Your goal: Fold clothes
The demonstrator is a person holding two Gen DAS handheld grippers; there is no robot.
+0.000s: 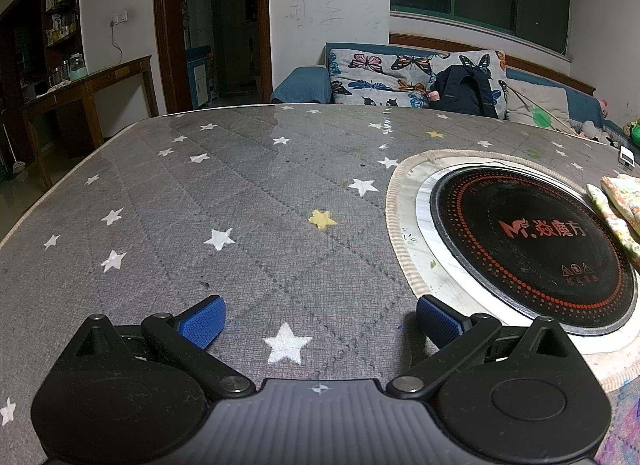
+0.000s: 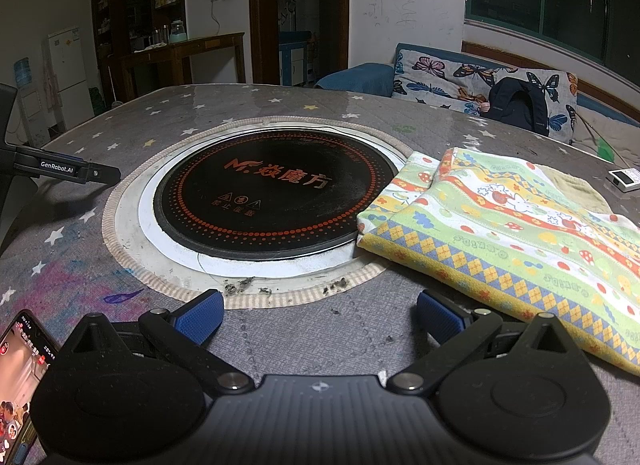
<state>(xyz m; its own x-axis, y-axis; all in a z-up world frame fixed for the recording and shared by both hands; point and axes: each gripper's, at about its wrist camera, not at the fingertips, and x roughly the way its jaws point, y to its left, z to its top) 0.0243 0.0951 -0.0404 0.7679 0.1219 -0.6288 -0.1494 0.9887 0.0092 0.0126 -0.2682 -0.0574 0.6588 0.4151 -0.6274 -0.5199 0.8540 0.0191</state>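
A folded patterned cloth [image 2: 516, 233], green, yellow and white with cartoon prints, lies on the table at the right of the round black cooktop [image 2: 272, 193]. Its edge shows at the far right of the left wrist view as the cloth [image 1: 618, 205]. My right gripper [image 2: 320, 319] is open over bare tablecloth, just left of the cloth's near corner, holding nothing. My left gripper [image 1: 320, 321] is open above the grey star-print tablecloth [image 1: 240, 205], left of the cooktop [image 1: 532, 245], empty. The left gripper's body [image 2: 60, 169] appears at the left edge of the right wrist view.
A phone [image 2: 20, 377] with a lit screen lies at the near left. A small white device [image 2: 624, 179] sits at the far right table edge. Behind the table stand a sofa with butterfly cushions [image 1: 400, 77] and a dark backpack [image 1: 464, 93], and a wooden side table [image 1: 92, 93].
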